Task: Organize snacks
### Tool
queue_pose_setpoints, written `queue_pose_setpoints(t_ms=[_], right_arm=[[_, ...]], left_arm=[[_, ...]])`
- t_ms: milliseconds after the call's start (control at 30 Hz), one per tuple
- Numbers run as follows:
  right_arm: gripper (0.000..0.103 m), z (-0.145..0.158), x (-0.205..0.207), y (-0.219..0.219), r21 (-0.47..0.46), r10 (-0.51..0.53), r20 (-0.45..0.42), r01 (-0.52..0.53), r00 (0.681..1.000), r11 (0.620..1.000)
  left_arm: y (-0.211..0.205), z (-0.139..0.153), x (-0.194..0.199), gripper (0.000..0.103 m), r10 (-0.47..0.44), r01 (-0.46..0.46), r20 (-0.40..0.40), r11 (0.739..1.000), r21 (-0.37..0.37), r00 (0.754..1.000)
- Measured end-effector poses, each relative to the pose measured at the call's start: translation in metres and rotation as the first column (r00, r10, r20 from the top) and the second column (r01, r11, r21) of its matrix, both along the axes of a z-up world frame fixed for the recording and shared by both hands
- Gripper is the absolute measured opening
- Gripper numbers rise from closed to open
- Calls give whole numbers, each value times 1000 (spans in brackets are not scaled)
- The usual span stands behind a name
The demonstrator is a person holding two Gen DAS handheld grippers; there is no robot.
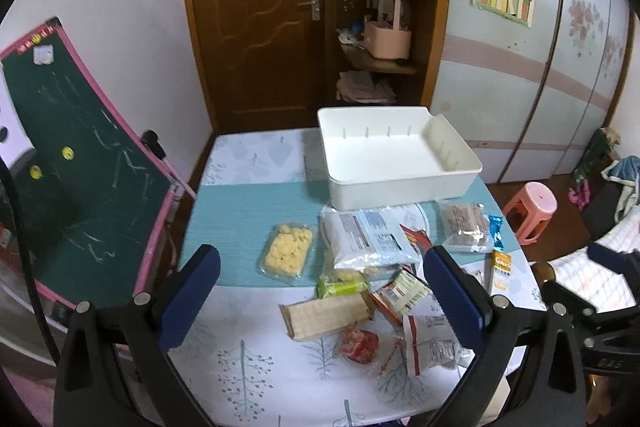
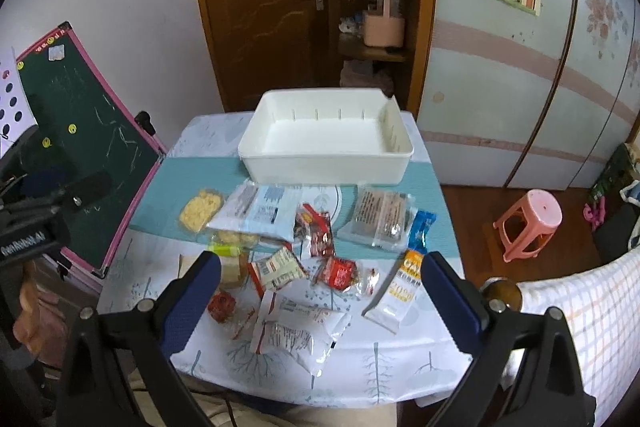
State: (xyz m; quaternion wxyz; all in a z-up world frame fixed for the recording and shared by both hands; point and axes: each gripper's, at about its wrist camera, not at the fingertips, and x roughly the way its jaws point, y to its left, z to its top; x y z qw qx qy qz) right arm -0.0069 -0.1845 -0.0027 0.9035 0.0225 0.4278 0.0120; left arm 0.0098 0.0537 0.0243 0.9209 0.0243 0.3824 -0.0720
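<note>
Hovering above the near table edge with jaws spread wide and nothing between the blue pads: left gripper (image 1: 322, 293), right gripper (image 2: 320, 291). Lying directly ahead of the left jaws: tan cracker packet (image 1: 326, 315), red wrapped snack (image 1: 357, 345), green packet (image 1: 342, 287). Lying ahead of the right jaws: white packet with red trim (image 2: 298, 333), red-and-white packet (image 2: 276, 269), orange-and-white stick pack (image 2: 398, 289). Sitting farther out on the teal runner: tray of yellow biscuits (image 1: 286, 253), large silver-blue pouch (image 1: 366, 237), clear pack of brown wafers (image 1: 464, 227), small blue wrapper (image 1: 495, 231). Standing at the far end of the table (image 1: 256, 159), just behind the pile: white bin (image 1: 396, 157), holding nothing in either view. Judging progress: sorting not yet begun, every snack resting on the cloth outside the bin, all transfers remaining. Comparing views: left wrist camera showing the cracker packet whole, only partly seen behind a finger in the right view; right wrist camera showing a dark red packet (image 2: 316, 231) more clearly, plus the other handheld unit at its left edge.
</note>
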Motion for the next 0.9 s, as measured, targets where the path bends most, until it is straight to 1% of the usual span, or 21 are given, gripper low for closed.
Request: queue_pose_setpoints(t_ms=[100,233,300,367,467,533,600,667,767,833,900], right_arm=[[101,-20,3,2,-12,-5,-42,5,999,1000],[101,-50,4,5,-1,-8,-92,8,996,1000],[101,-63,6,6,11,-9,-121,11,993,1000],[101,-74,7,7,19,-9,-144,11,990,1000],[101,-88,10,8,21,-5,-178,9,984,1000],[101,-98,12,5,32,-6,-202,13,979,999],[101,-107,14,3,46,-3,-227,13,974,999],[101,-116,17,2,52,-1,-248,14,969,999],[101,-131,22,1,69,10,-286,10,958,998],[101,-143,26,2,93,20,-320,10,947,996],[101,-155,32,2,122,34,-354,10,935,992]], left_arm=[[1,-18,4,102,-28,29,-26,1000,8,999],[-9,-56,2,102,-72,75,-38,994,78,997],[-14,-74,3,102,-89,95,-60,991,96,994],[-20,-95,5,102,-107,118,-102,987,108,989],[-23,-125,11,102,-116,132,-188,988,78,975],[-20,-143,16,102,-110,123,-231,992,41,967],[-18,-156,19,102,-104,115,-258,993,29,961],[-17,-168,19,102,-107,123,-284,992,41,953],[-23,-186,20,102,-139,173,-324,982,77,936],[-28,-198,19,102,-167,212,-351,973,95,922],[-32,-208,19,102,-177,232,-369,967,110,912]])
